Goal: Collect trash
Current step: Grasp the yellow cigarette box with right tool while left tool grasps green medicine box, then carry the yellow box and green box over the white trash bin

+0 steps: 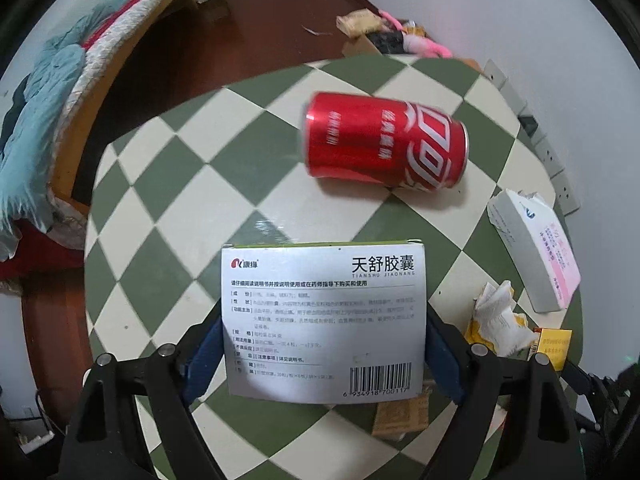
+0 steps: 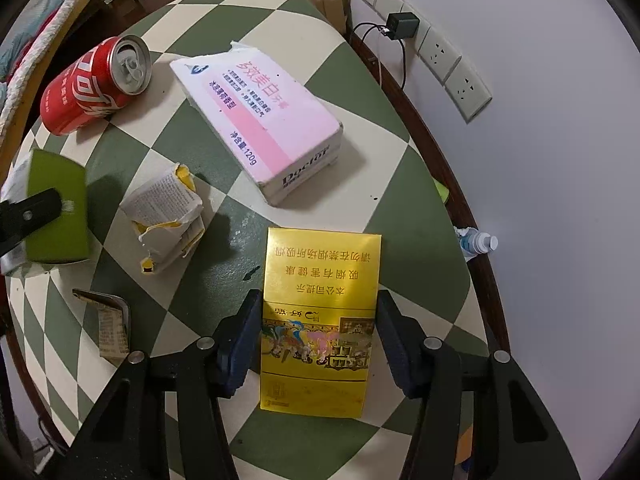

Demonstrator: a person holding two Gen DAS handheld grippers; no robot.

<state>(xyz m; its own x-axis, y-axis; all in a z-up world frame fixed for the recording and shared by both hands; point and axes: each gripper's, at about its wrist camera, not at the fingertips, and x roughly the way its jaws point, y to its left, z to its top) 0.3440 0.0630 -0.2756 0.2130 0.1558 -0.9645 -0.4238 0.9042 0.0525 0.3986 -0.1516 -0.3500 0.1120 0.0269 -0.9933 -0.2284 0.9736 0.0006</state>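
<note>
Left gripper (image 1: 324,344) clamps the white medicine box (image 1: 324,320), held above the checkered worktop (image 1: 168,216). Right gripper (image 2: 318,340) grips the gold cigarette pack (image 2: 320,320). On the worktop: red can (image 2: 94,86) on its side, pink toothpaste box (image 2: 260,120), crumpled wrapper (image 2: 168,216) between them.
</note>
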